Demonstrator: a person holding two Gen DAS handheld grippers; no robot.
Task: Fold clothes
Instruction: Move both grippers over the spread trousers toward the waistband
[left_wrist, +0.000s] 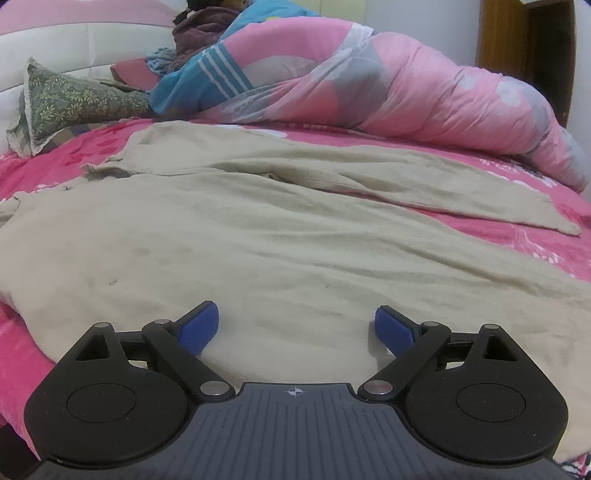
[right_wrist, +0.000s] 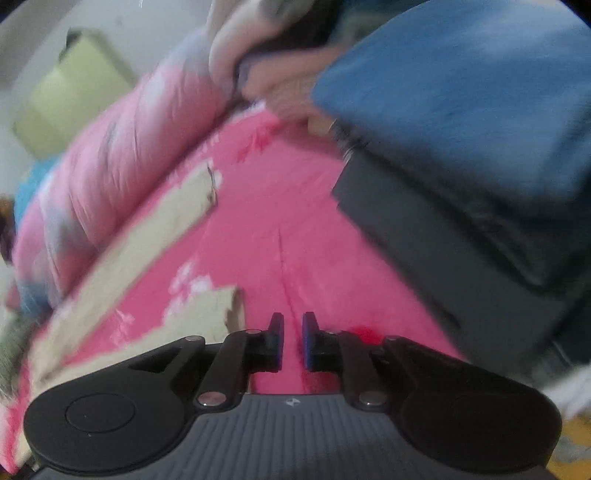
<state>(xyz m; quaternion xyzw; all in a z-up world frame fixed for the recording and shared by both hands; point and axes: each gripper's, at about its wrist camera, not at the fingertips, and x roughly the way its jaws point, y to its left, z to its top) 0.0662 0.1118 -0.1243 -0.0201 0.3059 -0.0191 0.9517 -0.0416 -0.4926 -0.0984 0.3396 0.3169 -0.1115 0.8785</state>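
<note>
A beige long-sleeved garment (left_wrist: 258, 229) lies spread flat on the pink bed sheet (left_wrist: 535, 236), one sleeve stretched out to the right. My left gripper (left_wrist: 297, 325) hovers just over its near part, jaws wide open with only the cloth below them. In the blurred right wrist view, my right gripper (right_wrist: 293, 339) is over bare pink sheet (right_wrist: 277, 221), its blue pads a narrow gap apart with nothing between them. Beige sleeve (right_wrist: 155, 236) and a beige edge (right_wrist: 199, 314) lie to its left.
A rolled pink quilt (left_wrist: 424, 92) runs along the far side of the bed, with a green floral pillow (left_wrist: 74, 99) at the far left. A stack of folded dark grey clothes (right_wrist: 461, 221) topped by blue fabric (right_wrist: 461, 92) sits right of my right gripper.
</note>
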